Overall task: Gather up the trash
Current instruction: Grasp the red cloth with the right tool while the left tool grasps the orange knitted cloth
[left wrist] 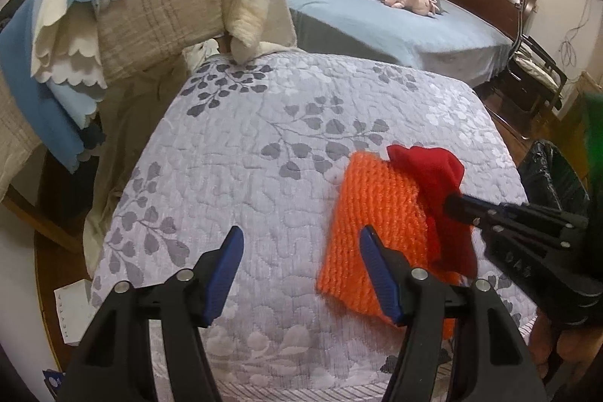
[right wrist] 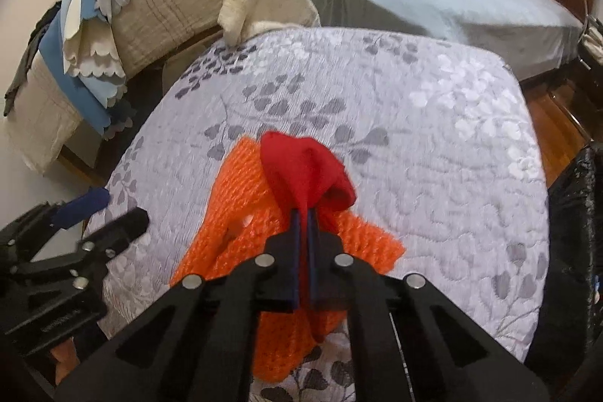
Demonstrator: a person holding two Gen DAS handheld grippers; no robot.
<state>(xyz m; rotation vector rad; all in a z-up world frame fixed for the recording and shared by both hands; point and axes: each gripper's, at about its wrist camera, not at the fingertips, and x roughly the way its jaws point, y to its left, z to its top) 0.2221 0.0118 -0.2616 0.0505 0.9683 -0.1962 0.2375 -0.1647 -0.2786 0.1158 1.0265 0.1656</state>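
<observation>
The right gripper [right wrist: 304, 213] is clamping the red cloth [right wrist: 305, 164], lifting it off the orange knit piece [right wrist: 241, 213] lying on the quilted surface [right wrist: 414, 123], presumably for the black bag [right wrist: 573, 213] beside it; the left gripper [left wrist: 297, 251] is hovering with jaws apart, obstructing nothing

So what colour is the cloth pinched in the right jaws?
Red. The red cloth is clamped by the right gripper, lying over an orange knit piece; the right wrist view shows it best.
</observation>
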